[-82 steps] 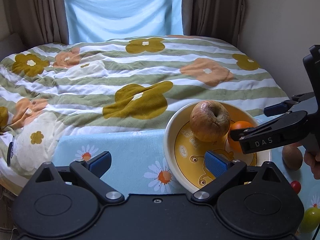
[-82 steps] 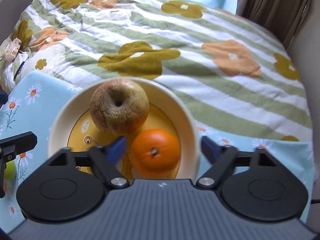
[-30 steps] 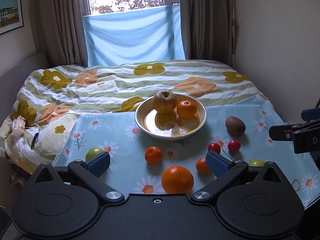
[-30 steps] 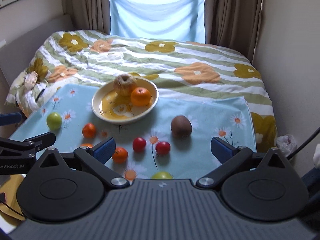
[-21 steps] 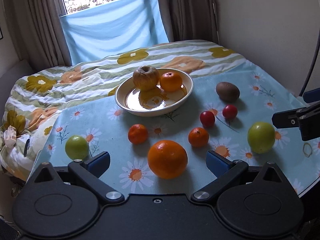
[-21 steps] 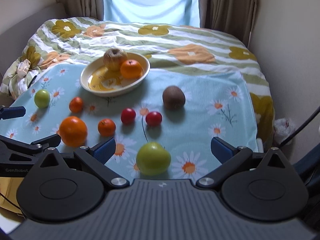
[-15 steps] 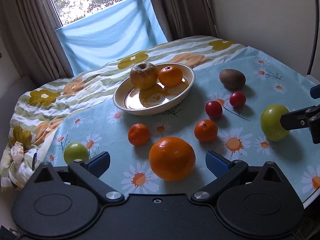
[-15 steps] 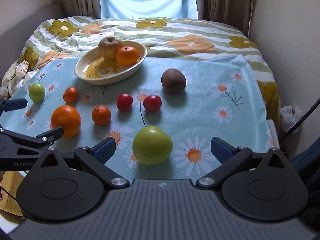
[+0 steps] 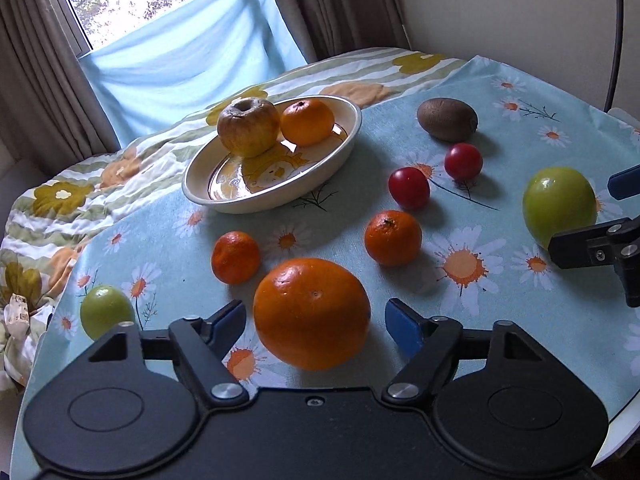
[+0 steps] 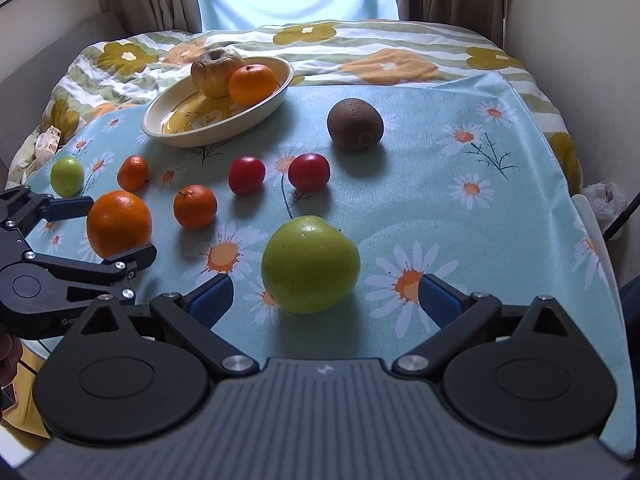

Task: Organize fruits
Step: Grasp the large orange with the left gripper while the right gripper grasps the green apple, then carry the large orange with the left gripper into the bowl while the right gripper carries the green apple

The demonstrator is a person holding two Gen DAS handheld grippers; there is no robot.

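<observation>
A large orange lies on the daisy-print cloth between the fingers of my left gripper. Its jaws are closing, with a small gap still showing on each side of the fruit. A big green apple sits between the wide-open fingers of my right gripper, which do not touch it. Further back stands a cream bowl holding a wrinkled brown apple and an orange.
Loose on the cloth are two mandarins, two red fruits, a kiwi and a small green fruit. A flowered quilt lies behind. A wall is close on the right.
Both grippers have come down close to the cloth. The left jaws have narrowed around the large orange. The green apple now sits between the right fingers.
</observation>
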